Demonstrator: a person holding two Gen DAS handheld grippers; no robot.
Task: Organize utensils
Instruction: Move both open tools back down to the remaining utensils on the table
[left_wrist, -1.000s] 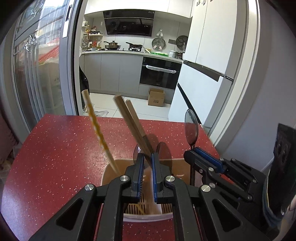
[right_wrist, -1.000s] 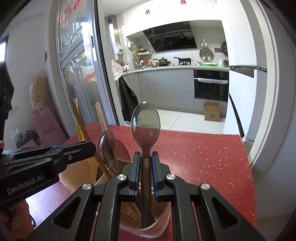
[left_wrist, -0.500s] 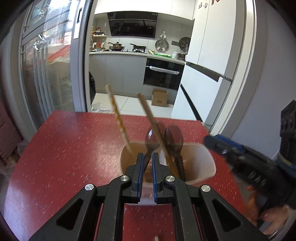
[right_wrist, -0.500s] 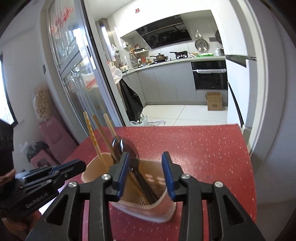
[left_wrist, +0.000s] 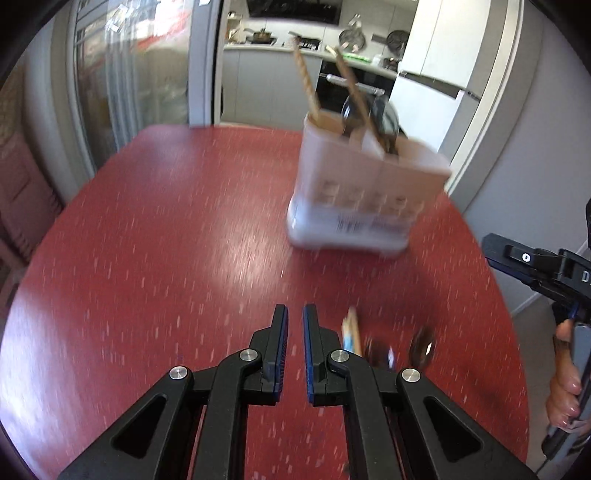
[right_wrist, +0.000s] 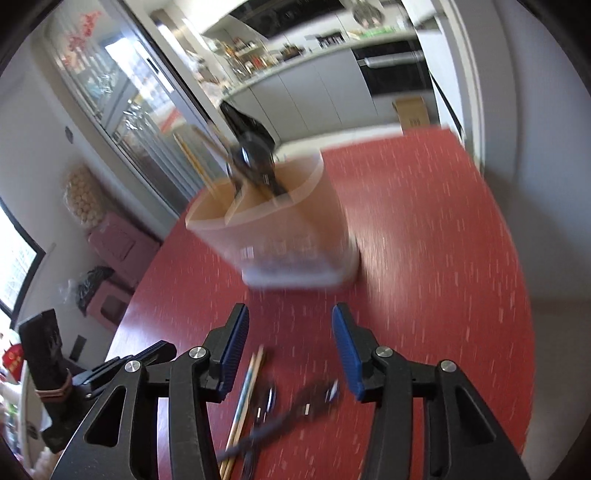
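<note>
Several loose utensils (right_wrist: 258, 402) lie on the red desk (left_wrist: 166, 240), near the holder (right_wrist: 280, 229). Right gripper (right_wrist: 290, 350) fingers are opening with nothing between them, left gripper (left_wrist: 293, 350) pinched shut on nothing. Rushing the grab could knock chopsticks off the desk.

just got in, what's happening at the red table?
A person with two handheld grippers is sorting utensils into a holder. Chopsticks and spoons already stand in it. Neither gripper holds anything: the left gripper is shut, the right gripper is opening over loose chopsticks and dark utensils on the table.
</note>
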